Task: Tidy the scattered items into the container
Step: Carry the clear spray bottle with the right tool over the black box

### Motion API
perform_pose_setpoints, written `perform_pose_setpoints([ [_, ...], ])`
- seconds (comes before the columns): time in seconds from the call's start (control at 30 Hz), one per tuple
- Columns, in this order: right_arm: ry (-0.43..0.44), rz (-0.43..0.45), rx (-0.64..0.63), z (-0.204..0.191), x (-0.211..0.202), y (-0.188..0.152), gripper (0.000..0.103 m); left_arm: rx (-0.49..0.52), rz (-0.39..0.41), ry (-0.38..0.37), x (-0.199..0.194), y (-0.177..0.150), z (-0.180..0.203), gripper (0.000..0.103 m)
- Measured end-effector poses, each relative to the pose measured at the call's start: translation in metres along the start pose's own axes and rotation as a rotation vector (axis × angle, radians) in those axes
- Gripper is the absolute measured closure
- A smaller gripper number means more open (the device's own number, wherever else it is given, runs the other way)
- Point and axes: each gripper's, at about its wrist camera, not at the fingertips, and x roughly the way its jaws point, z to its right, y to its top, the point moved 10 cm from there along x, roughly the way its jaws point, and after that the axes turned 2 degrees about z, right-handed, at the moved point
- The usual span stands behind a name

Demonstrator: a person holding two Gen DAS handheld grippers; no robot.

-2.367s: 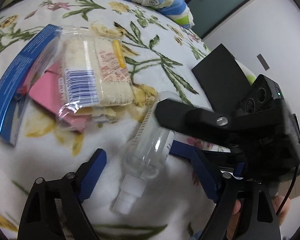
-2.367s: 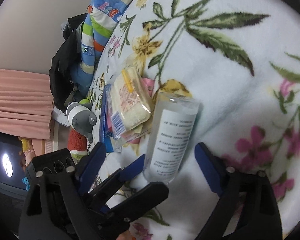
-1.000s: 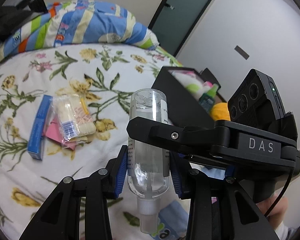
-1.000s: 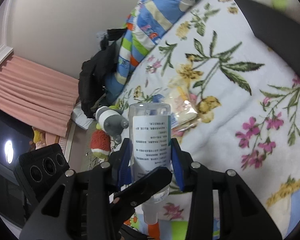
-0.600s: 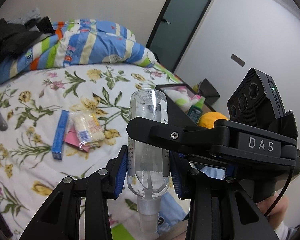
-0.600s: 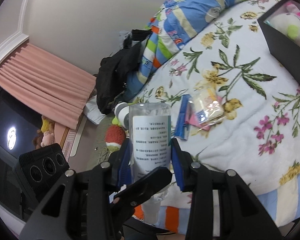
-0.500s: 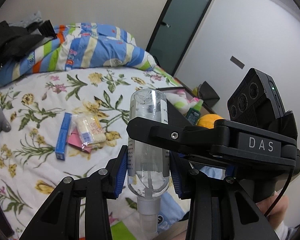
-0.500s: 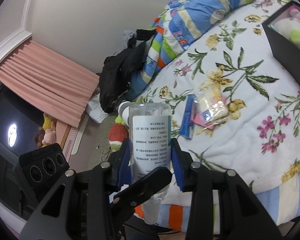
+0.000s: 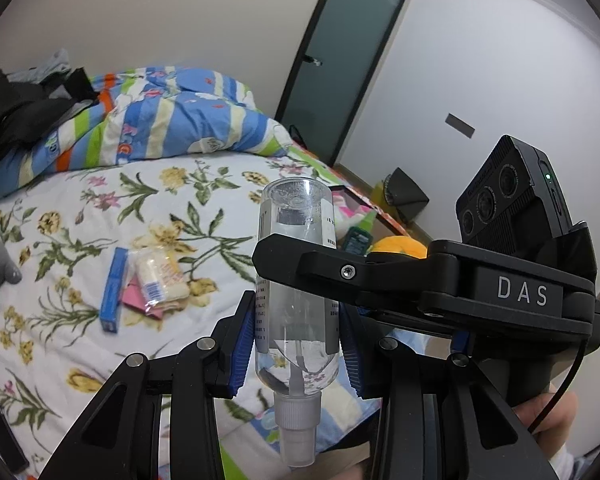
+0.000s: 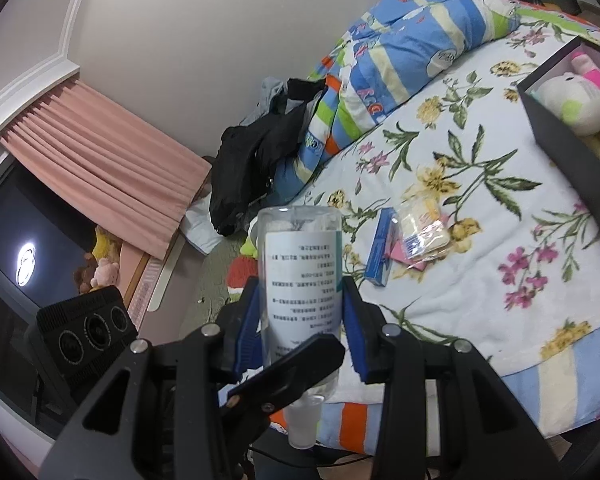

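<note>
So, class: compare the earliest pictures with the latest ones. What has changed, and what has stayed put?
The clear spray bottle lay on the floral blanket; both grippers, left and right, closed their jaws on it and lifted it. The blue box and wrapped packet stayed put.

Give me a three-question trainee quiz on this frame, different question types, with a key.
1. True or false: both the left gripper and the right gripper are clamped on the clear spray bottle.
2. The bottle's nozzle points: A) up, B) down, C) sideways.
3. Fill in: the blue box and the plastic-wrapped packet lie on the floral ____.

Key: 1 true; 2 B; 3 blanket.
</note>
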Motion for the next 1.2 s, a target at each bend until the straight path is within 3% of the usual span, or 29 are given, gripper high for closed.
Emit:
perform_pose_setpoints([
  [0.77, -0.105, 0.155, 0.097, 0.105, -0.121, 0.059, 0.063, 0.115, -0.086, -0.135, 0.096, 0.013, 0.141, 0.063],
  [1.2, -0.17, 0.175, 0.159, 0.173, -0.151, 0.089, 0.063, 0.115, -0.153, -0.186, 0.164, 0.016, 0.18, 0.063],
])
